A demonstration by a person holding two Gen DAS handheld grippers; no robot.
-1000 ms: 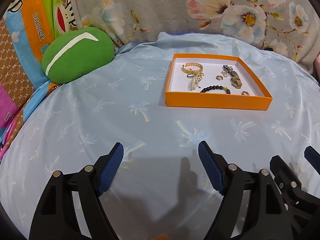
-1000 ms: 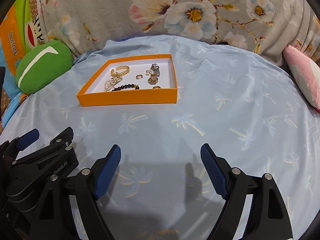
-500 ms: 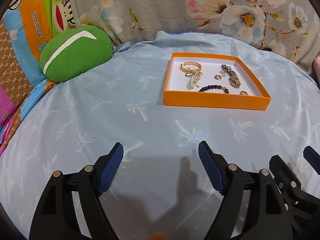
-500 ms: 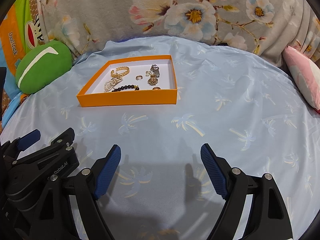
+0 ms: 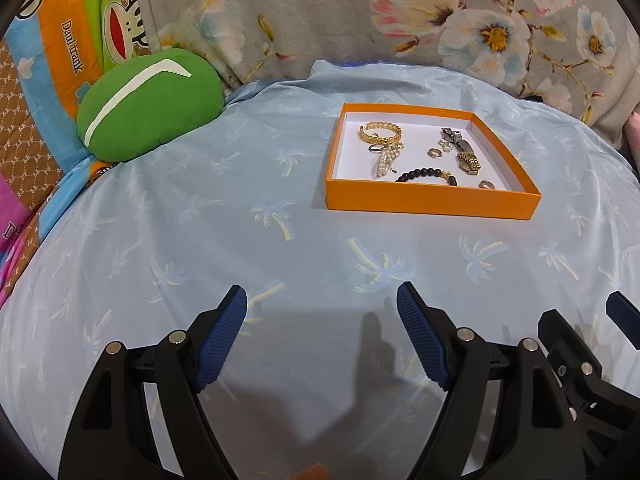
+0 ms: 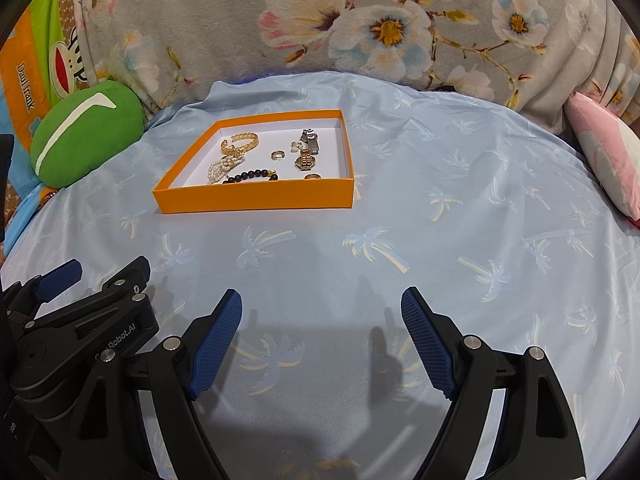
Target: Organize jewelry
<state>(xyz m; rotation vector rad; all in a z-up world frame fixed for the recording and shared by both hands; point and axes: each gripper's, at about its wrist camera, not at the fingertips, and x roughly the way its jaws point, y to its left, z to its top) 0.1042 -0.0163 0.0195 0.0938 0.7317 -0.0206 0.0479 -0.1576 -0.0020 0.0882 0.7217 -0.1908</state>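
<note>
One orange tray (image 5: 430, 203) of jewelry lies toward the bed's (image 5: 280, 240) far edge, a green cushion (image 5: 150, 104) at its far left corner. Nothing stands between it and the left gripper (image 5: 322, 300) and right gripper (image 6: 322, 300), both spread apart and empty. Inside lie one gold bracelet (image 5: 380, 131), one black bead bracelet (image 5: 426, 175), one gold watch (image 5: 468, 162).

My left tool (image 5: 322, 300) and right tool (image 6: 322, 302) hang side by side, angled downward. Both stand wide apart, gripping nothing.

Right gripper (image 6: 321, 300) gapes (empty) before orange tray (image 6: 256, 199); jewelry (image 6: 240, 162) inside.
</note>
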